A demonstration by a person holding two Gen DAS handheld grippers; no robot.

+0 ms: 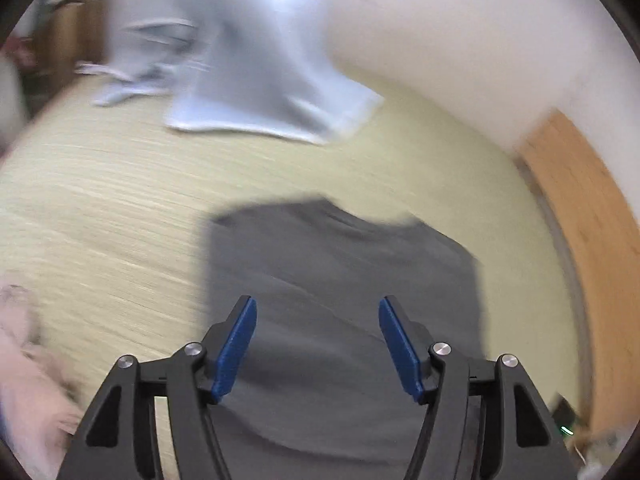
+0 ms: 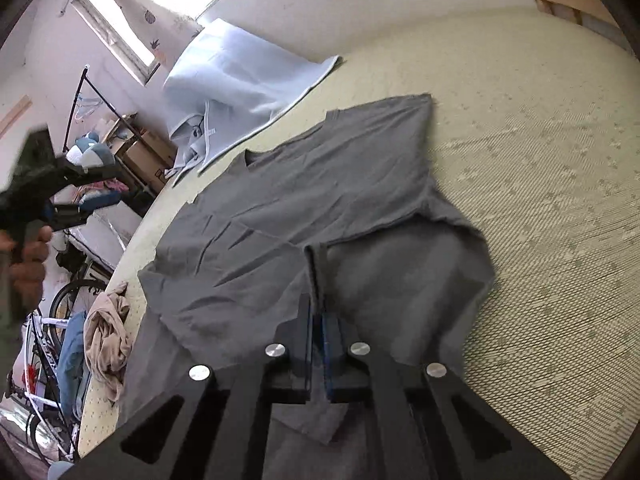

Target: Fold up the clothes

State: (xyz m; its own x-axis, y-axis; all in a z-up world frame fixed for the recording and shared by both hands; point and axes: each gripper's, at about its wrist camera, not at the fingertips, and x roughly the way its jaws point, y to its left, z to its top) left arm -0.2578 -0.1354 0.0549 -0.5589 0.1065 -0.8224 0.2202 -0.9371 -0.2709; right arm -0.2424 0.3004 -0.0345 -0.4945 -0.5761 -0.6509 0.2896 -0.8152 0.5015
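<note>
Grey T-shirt (image 2: pixel 304 200) lies spread on bed (image 2: pixel 540 200), near light-blue blanket (image 2: pixel 240 76). Right gripper (image 2: pixel 318 316) fingers pinched tight on a raised fold of shirt's hem. Left gripper (image 1: pixel 318 312) above shirt, fingers wide apart, nothing btwn them.

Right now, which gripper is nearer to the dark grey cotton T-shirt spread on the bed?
Right. The right gripper is shut on a fold of the dark grey cotton T-shirt; the left gripper is open above it, nothing between its fingers.
</note>
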